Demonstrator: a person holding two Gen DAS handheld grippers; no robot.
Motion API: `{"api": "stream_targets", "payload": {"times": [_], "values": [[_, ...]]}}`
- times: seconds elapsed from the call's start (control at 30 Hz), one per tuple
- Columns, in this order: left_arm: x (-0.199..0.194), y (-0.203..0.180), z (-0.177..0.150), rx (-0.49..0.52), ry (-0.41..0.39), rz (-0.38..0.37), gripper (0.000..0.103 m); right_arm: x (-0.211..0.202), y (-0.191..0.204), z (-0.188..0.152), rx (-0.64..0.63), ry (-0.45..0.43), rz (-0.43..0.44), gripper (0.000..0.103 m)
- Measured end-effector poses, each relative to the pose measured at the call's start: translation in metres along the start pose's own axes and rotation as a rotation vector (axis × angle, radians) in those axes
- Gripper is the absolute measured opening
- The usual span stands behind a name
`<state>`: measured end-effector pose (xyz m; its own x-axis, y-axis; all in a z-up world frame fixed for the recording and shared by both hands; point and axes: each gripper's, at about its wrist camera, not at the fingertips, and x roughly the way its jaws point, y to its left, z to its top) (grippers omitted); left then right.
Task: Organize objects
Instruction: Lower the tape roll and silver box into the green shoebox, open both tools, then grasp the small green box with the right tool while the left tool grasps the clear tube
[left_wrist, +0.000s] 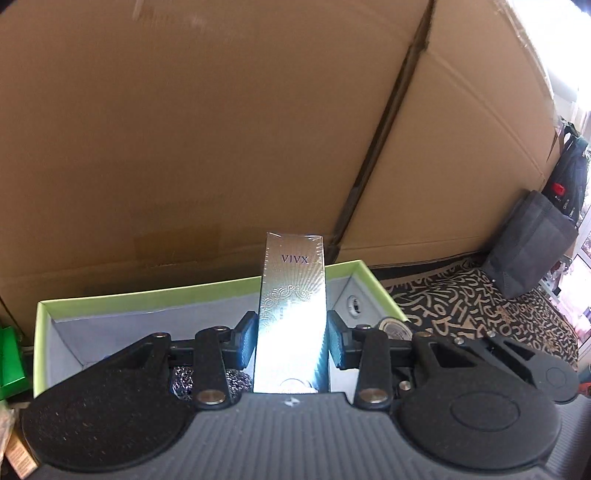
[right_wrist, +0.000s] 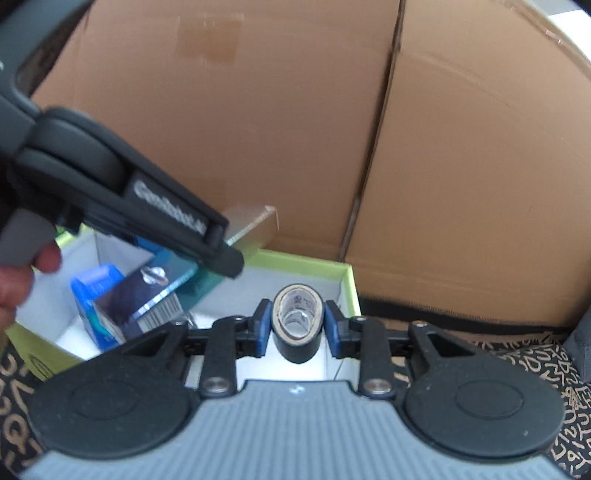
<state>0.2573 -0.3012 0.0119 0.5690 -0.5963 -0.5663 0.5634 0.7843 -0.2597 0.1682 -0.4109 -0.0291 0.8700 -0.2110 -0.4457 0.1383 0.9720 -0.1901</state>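
My left gripper (left_wrist: 291, 341) is shut on a tall silver VIVX box (left_wrist: 291, 295) and holds it above the green-rimmed open box (left_wrist: 147, 297). In the right wrist view the left gripper (right_wrist: 221, 254) comes in from the upper left with the silver box (right_wrist: 155, 291) tilted over the green-rimmed box (right_wrist: 347, 277). My right gripper (right_wrist: 295, 326) is shut on a roll of black tape (right_wrist: 297, 321) over the box's right part. A blue packet (right_wrist: 92, 295) lies inside the box at the left.
Large cardboard boxes (left_wrist: 221, 129) stand right behind the green-rimmed box. A steel scourer (left_wrist: 181, 380) and a round tin (left_wrist: 395, 328) lie in the box. A patterned cloth (left_wrist: 480, 306) covers the surface, with a dark bag (left_wrist: 528, 240) at the right. Green items (left_wrist: 11, 362) sit at the left.
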Motion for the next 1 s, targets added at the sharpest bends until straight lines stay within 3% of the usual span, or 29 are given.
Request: {"api": "stream_targets", "payload": {"times": [0.03,0.07,0.1,0.13,0.27,0.4,0.57,0.7,1.0], "values": [[0.003,0.002,-0.001,-0.009,-0.010,-0.012,0.044,0.005,0.000,-0.002,-0.006,0.007,0.002,0.031],[0.004,0.005,-0.003,-0.025,-0.031,-0.034,0.062,0.010,0.001,-0.003,-0.016,0.015,0.012,0.044],[0.003,0.008,-0.004,-0.044,-0.043,-0.053,0.075,0.013,0.002,-0.005,-0.029,0.020,0.022,0.068],[0.001,0.010,-0.004,-0.065,-0.055,-0.049,0.089,0.012,0.004,-0.009,-0.042,0.009,0.018,0.075],[-0.016,0.014,-0.003,-0.059,-0.093,-0.034,0.089,-0.007,0.007,-0.013,-0.081,-0.087,-0.019,0.103],[-0.047,0.016,-0.010,-0.084,-0.140,-0.018,0.089,-0.037,0.006,-0.017,-0.022,-0.159,-0.030,0.103],[-0.099,0.016,-0.038,-0.100,-0.177,-0.014,0.089,-0.078,0.018,-0.022,0.027,-0.202,0.033,0.103],[-0.138,0.019,-0.070,-0.101,-0.159,0.049,0.089,-0.124,0.033,-0.024,0.028,-0.220,0.092,0.103],[-0.207,0.074,-0.158,-0.251,-0.138,0.231,0.089,-0.155,0.098,-0.049,-0.022,-0.155,0.250,0.103]]}}
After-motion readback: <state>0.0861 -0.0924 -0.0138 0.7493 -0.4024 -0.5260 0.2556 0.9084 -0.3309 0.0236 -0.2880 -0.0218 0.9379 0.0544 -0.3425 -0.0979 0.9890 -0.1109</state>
